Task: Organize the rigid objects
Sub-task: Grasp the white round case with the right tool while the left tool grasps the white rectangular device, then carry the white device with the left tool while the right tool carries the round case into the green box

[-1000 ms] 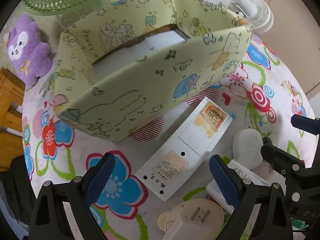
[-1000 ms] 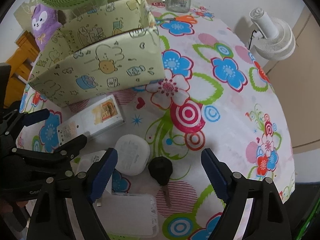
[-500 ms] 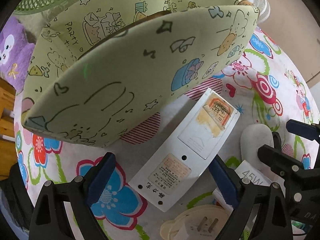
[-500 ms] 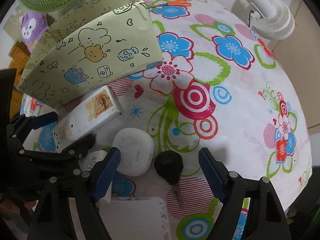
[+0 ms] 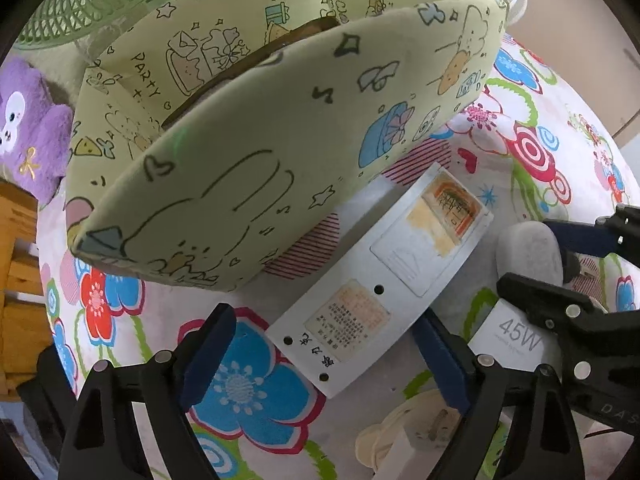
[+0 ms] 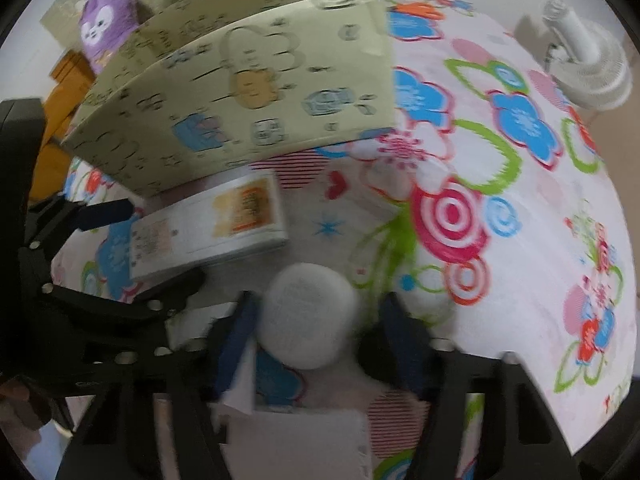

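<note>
Home: floral tablecloth (image 5: 560, 92), plush toy (image 5: 28, 132)

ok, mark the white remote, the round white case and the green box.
white remote (image 5: 384, 284), left wrist view, middle of its back.
round white case (image 6: 306, 322), right wrist view, top face.
green box (image 5: 256, 168), left wrist view, front wall.

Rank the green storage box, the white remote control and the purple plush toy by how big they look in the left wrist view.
1. Green storage box, by far the largest.
2. White remote control.
3. Purple plush toy, cut off by the frame edge and farther from the camera, so its true size against the remote is unsure.
</note>
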`<state>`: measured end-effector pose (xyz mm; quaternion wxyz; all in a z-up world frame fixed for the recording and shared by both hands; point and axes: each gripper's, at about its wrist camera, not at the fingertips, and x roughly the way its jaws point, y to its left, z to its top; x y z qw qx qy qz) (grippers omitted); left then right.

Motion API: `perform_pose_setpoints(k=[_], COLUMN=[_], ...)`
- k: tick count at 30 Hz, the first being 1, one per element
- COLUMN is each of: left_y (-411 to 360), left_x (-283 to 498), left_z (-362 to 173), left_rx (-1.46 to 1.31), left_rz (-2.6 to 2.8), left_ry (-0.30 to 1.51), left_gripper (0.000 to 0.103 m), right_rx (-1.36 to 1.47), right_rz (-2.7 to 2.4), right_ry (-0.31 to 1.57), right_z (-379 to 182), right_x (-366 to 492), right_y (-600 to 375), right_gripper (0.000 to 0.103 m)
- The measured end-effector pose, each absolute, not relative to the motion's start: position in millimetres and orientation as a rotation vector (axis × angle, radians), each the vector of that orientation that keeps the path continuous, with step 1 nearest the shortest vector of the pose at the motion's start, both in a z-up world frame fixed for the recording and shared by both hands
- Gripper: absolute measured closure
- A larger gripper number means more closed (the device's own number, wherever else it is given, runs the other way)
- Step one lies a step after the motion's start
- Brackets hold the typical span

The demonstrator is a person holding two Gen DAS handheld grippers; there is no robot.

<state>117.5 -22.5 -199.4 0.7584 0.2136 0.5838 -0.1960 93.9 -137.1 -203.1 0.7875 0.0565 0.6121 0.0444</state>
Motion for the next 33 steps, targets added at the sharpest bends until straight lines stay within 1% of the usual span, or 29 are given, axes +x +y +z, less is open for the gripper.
perform_pose_setpoints(k=[6,14,15,16,19,20,21,25,33], left_y=[-34.4,-51.5,-52.0,-51.2,-56.5,-58.9,-61.2,-71.3,-65.4], left_x=[117.9,125.9,128.8,129.4,124.7,122.9,121.4,113.5,97.0], left_z=[-196.5,-196.4,-195.5,-194.4,-191.8,-190.1,-189.2,-187.9,-165.1], left_rx=[0.480,0.441,0.432,0.416,0.414,0.419,0.419,0.384,0.313], left_rz=[-0.444,-0.466,-0.473,-0.491,-0.505,-0.506,-0.496,-0.458,-0.383], left_ry=[1.260,1.266,1.270,1.278,1.275,1.269,1.266,1.277,1.259], left_gripper=[0.012,0.012,0.017,0.027,0.039,0.046,0.049,0.053,0.055], right_rx=[0.092,0.096,0.098,0.101,0.099,0.102,0.104,0.103,0.081], right_rz=[0.076,0.035,0.036,0.037,0.041,0.043,0.045,0.044,0.071], right_ry=[1.320,1.321,1.321,1.322,1.323,1.324,1.325,1.331,1.317], right_z=[-203.0,-203.5,-204.0,-204.5,-203.1,-201.5,-199.0,-197.8,-178.9], right_x=[99.7,110.3,112.4,114.2,116.9,114.0,106.7,101.6,95.5], right_y=[-134.8,-157.5,-158.1,-158.0,-160.4,-163.7,-170.2,-170.8,-170.5], right_gripper=[0.049,0.049,0.049,0.049,0.049,0.049,0.049,0.049,0.049])
